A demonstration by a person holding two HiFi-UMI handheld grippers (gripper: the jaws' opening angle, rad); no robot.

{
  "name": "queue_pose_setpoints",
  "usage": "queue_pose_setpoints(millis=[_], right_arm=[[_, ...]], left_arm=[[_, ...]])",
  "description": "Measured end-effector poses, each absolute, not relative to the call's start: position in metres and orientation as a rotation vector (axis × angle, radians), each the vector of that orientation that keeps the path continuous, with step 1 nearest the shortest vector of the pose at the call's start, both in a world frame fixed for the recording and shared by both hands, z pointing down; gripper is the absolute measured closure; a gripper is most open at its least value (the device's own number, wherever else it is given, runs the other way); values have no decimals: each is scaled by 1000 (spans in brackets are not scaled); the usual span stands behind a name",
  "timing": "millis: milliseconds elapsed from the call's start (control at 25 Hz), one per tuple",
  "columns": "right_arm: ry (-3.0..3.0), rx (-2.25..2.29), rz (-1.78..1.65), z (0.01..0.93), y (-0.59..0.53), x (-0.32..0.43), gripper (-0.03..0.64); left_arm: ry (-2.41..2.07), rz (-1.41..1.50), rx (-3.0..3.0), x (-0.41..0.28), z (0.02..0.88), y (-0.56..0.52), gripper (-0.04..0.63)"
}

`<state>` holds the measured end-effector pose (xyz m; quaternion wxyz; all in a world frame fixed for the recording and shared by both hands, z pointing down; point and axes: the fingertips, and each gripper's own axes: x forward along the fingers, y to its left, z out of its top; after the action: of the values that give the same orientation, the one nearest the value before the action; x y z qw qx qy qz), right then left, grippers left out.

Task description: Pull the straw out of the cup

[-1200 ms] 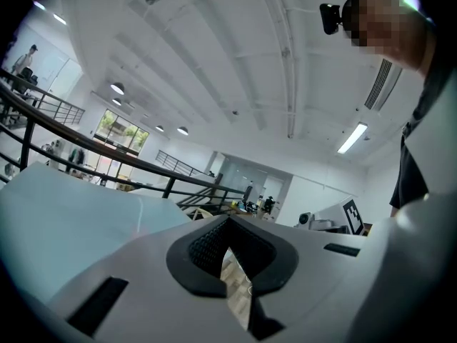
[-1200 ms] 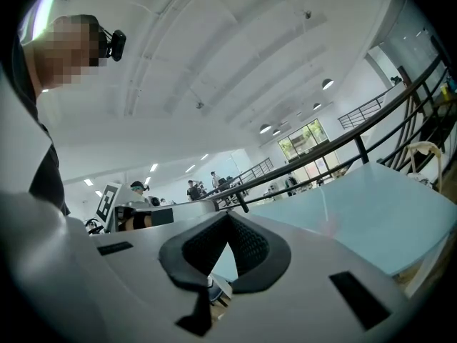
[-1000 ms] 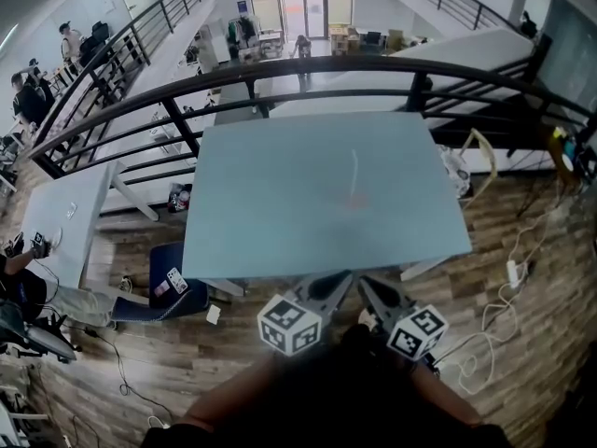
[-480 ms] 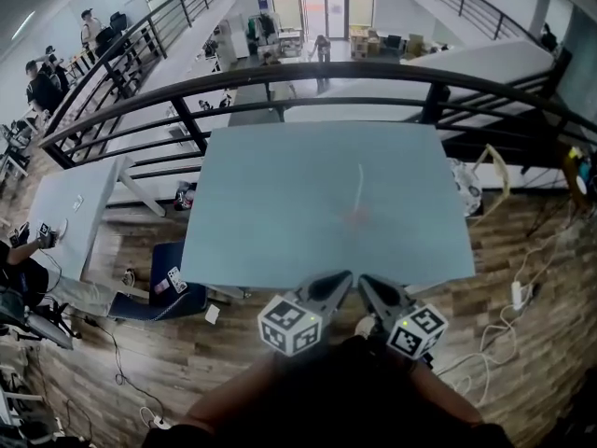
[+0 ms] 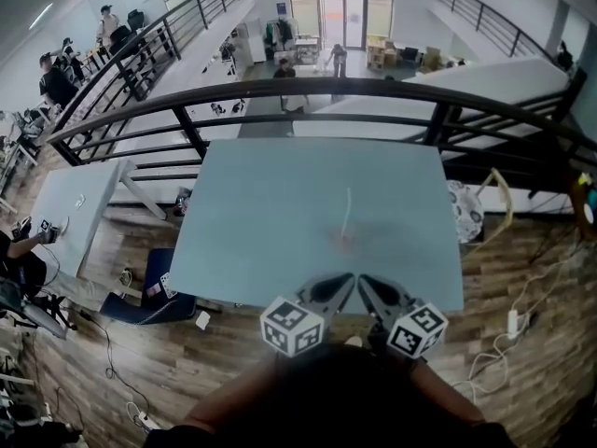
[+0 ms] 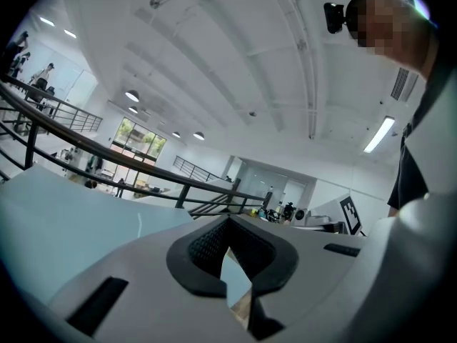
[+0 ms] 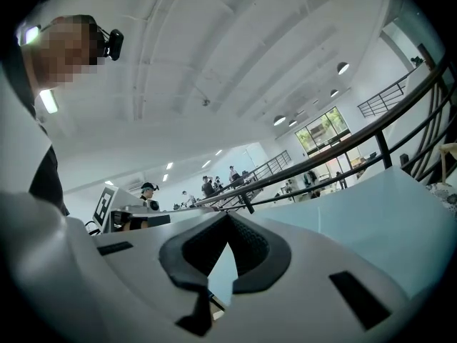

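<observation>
A clear cup (image 5: pixel 345 239) with a reddish tint stands a little right of the middle of the pale blue table (image 5: pixel 252 213). A thin white straw (image 5: pixel 347 208) rises from it. Both grippers hover over the table's near edge, well short of the cup. My left gripper (image 5: pixel 345 279) and right gripper (image 5: pixel 365 281) point at each other's tips, each shut with nothing held. The left gripper view has its jaws (image 6: pixel 228 220) closed, with the straw (image 6: pixel 140 224) far off to the left. The right gripper view likewise has closed jaws (image 7: pixel 228 216).
A black railing (image 5: pixel 308 91) runs behind the table's far edge. Wooden floor (image 5: pixel 522 343) with cables lies to the right, and a blue chair (image 5: pixel 149 297) stands at the left. A second table (image 5: pixel 70 213) is further left. People stand in the distance.
The head view has shifted, so the table and cup sit slightly lower and more to the left. Both grippers stay shut at the near edge.
</observation>
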<state>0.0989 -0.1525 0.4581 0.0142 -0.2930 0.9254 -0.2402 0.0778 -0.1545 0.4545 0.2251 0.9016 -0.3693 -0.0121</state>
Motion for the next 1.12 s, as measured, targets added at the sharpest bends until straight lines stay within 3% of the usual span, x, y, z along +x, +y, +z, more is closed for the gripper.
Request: queue_pose_setpoints(millis=[600,1120], right_arm=[[2879,-892,-788,473,-209,173,606],[2835,-1005,-778,469,-242,148,606]], left_arm=[[-1031,-9,2467,155,470,-213,584],[-932,17,2497,130,470,-245,584]])
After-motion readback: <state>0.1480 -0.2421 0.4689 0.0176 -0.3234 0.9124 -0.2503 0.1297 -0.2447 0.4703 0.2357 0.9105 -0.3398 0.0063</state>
